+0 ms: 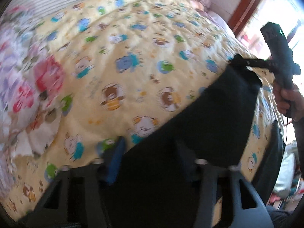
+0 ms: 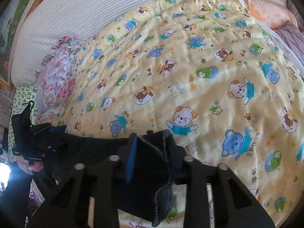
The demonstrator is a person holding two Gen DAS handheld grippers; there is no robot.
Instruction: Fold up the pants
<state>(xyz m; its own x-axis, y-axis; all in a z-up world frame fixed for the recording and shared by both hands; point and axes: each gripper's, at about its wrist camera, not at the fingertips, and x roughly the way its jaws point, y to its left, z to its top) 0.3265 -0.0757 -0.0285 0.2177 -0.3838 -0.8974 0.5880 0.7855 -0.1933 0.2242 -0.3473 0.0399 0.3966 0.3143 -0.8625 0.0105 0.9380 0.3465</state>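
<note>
Dark navy pants [image 1: 199,117] hang stretched between my two grippers above a yellow bear-print quilt [image 1: 133,66]. My left gripper [image 1: 150,152] is shut on one end of the pants; it also shows in the right wrist view [image 2: 55,131] at the left. My right gripper [image 2: 150,150] is shut on the other end of the pants [image 2: 148,171], with a loose edge hanging below the fingers. The right gripper shows in the left wrist view [image 1: 239,62], pinching the far corner. The left wrist view is blurred by motion.
The quilt [image 2: 190,76] covers a bed with a striped white sheet [image 2: 76,15] behind. A crumpled floral cloth [image 2: 57,79] lies at the quilt's left edge, also in the left wrist view [image 1: 22,79]. Pillows [image 2: 266,9] lie at the far right. A bright window [image 1: 275,19] is behind.
</note>
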